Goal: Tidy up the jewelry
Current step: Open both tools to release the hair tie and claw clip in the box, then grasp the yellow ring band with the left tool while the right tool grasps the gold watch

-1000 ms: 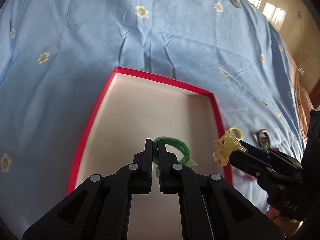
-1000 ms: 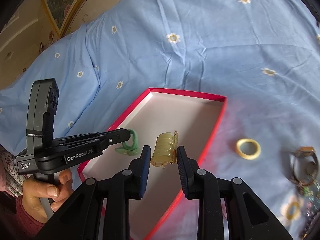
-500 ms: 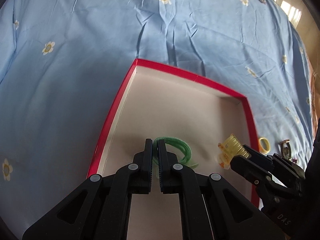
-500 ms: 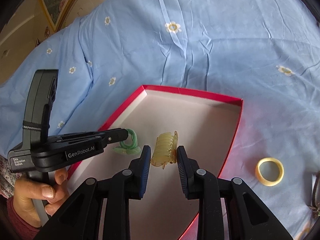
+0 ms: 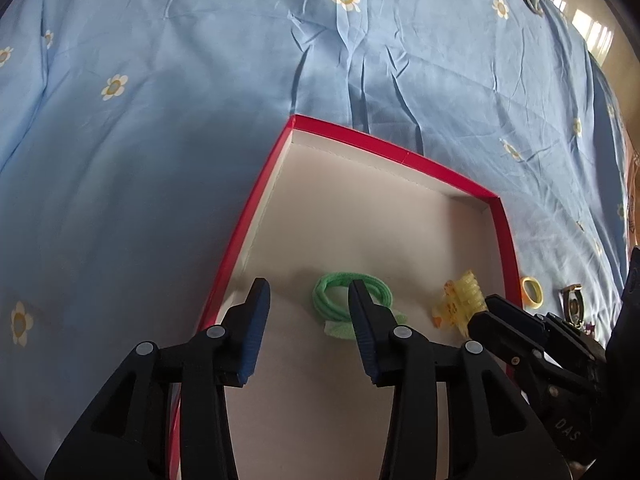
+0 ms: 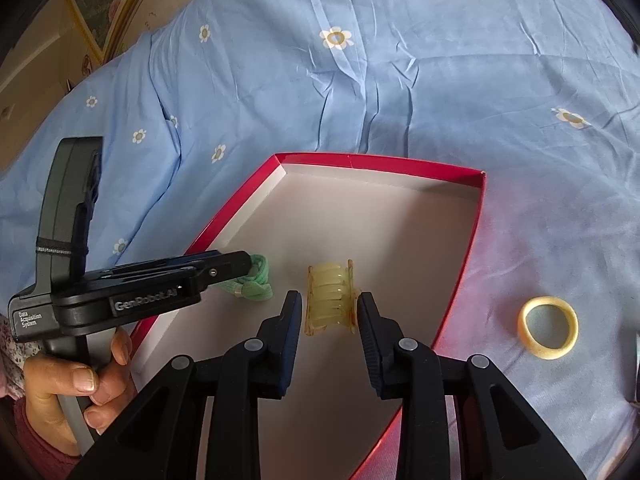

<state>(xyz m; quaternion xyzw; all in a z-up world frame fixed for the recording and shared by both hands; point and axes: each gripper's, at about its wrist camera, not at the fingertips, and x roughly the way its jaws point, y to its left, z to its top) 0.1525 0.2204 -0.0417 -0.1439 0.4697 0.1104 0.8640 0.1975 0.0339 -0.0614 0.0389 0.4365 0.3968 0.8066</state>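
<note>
A red box (image 5: 505, 240) with a pale inside lies on the blue bedsheet; it also shows in the right wrist view (image 6: 474, 224). A green hair tie (image 5: 338, 300) lies on its floor, and shows in the right wrist view (image 6: 256, 284). My left gripper (image 5: 306, 300) is open just over the tie, empty. A yellow claw hair clip (image 6: 330, 304) lies on the box floor between the open fingers of my right gripper (image 6: 328, 308); the clip also shows in the left wrist view (image 5: 460, 300).
A yellow hair ring (image 6: 548, 334) lies on the sheet right of the box, also in the left wrist view (image 5: 532, 290). A watch-like piece (image 5: 574, 304) lies beyond it. A framed picture (image 6: 104, 4) leans at the far left.
Both grippers have opened. The green hair tie and the yellow clip have been let go and now lie on the box floor. Both grippers moved further over the box.
</note>
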